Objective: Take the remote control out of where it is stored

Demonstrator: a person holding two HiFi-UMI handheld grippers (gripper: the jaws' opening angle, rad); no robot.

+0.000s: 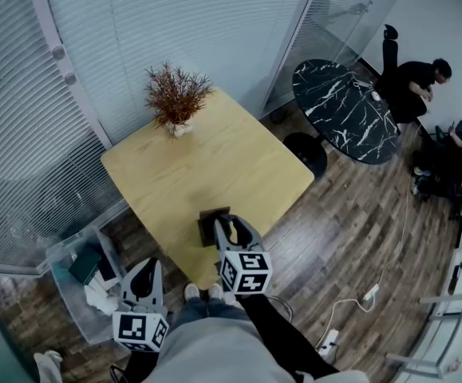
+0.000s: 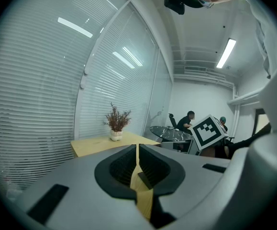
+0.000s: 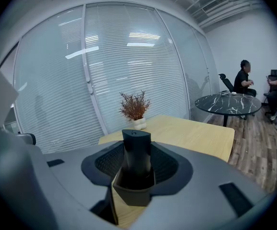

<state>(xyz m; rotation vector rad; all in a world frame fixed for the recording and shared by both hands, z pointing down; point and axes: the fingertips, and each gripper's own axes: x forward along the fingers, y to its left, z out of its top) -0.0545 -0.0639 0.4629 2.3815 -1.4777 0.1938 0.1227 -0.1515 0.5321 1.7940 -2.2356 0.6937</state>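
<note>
A black remote control [image 3: 137, 152] stands upright in a dark holder [image 3: 134, 190] at the near edge of the yellow wooden table [image 1: 215, 158]. My right gripper [image 3: 137, 163] has its pads against both sides of the remote, shut on it. In the head view that right gripper [image 1: 231, 231] hangs over the holder [image 1: 211, 223] at the table's front edge. My left gripper [image 1: 144, 282] is low at the left, off the table, above the floor. In the left gripper view its jaws [image 2: 137, 163] are shut with nothing between them.
A potted dry plant [image 1: 175, 98] stands at the table's far corner. A clear plastic bin [image 1: 79, 286] with items sits on the floor to the left. A black marble round table [image 1: 346, 110] and seated people [image 1: 418, 86] are at the right. Blinds cover the glass wall behind.
</note>
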